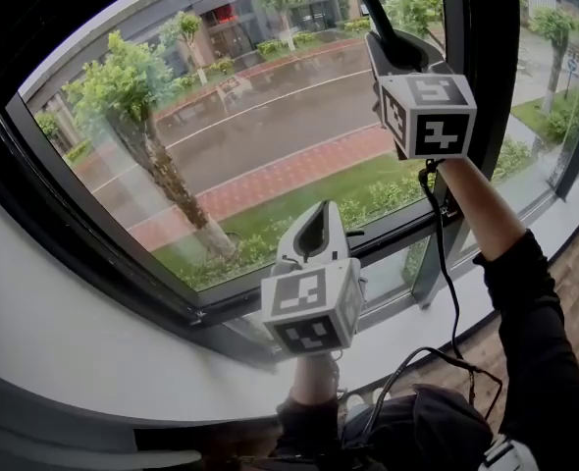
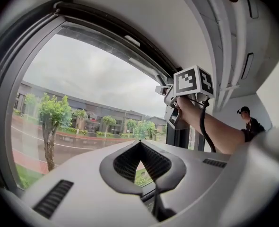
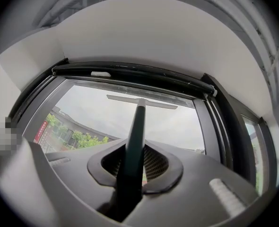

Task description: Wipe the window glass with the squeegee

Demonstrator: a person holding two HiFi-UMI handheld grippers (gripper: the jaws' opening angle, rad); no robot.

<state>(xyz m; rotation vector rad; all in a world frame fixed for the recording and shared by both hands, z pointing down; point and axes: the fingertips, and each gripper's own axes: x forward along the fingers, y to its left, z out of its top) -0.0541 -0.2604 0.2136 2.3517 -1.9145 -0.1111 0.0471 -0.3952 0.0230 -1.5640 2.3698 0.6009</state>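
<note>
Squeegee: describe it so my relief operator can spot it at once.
Find the large window glass and look near its top edge, just under the black frame. A pale, thin blade runs crosswise there, and a dark handle drops from its middle into the tongs of the right gripper. The squeegee is the only T-shaped tool; the left gripper holds nothing.

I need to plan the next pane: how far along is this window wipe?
Looks early. Done: the right gripper is shut on the squeegee handle. In hand: its blade sits at the top of the glass, under the upper frame. To do: the pull down the pane; no wiped strip shows. The left gripper is shut, empty.
</note>
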